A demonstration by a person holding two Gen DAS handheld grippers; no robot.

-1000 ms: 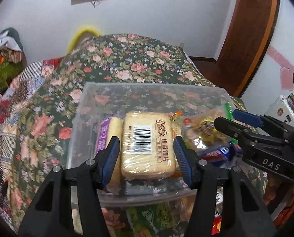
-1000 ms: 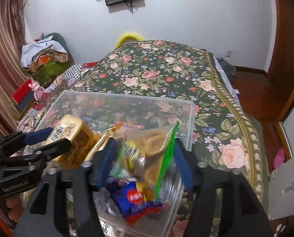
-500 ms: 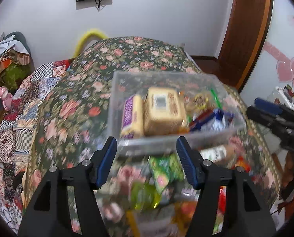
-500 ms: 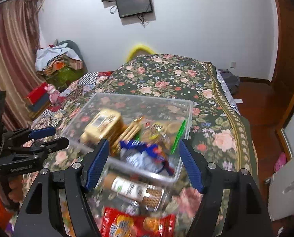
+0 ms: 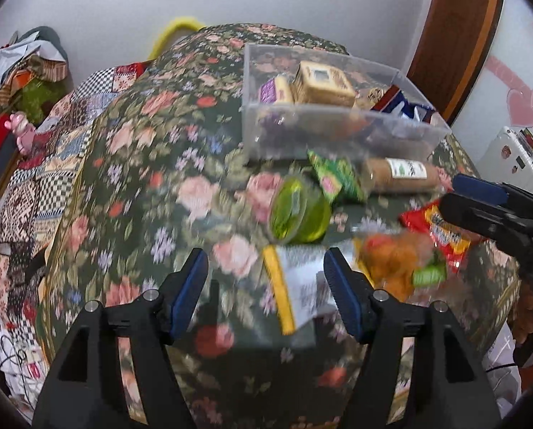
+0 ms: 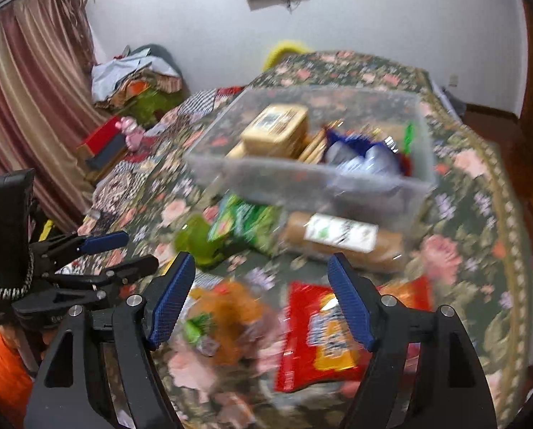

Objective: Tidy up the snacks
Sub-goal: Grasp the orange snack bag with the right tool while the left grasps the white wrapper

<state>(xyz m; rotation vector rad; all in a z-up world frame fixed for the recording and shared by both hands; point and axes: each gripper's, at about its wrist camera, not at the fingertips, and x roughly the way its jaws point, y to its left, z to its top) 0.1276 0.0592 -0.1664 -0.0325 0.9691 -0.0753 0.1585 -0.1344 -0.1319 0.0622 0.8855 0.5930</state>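
Clear bin packed with wrapped snacks — more lie blurred before it — both claws spread, empty.

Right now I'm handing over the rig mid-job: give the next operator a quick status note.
Left gripper: open, empty, above the yellow-edged packet.
Right gripper: open, empty, above the red bag.
Bin on the floral cover already holds the cracker pack and blue wrappers.
Left to bin: green cup, green packet, biscuit roll, orange snack bag, red bag, yellow-edged packet.
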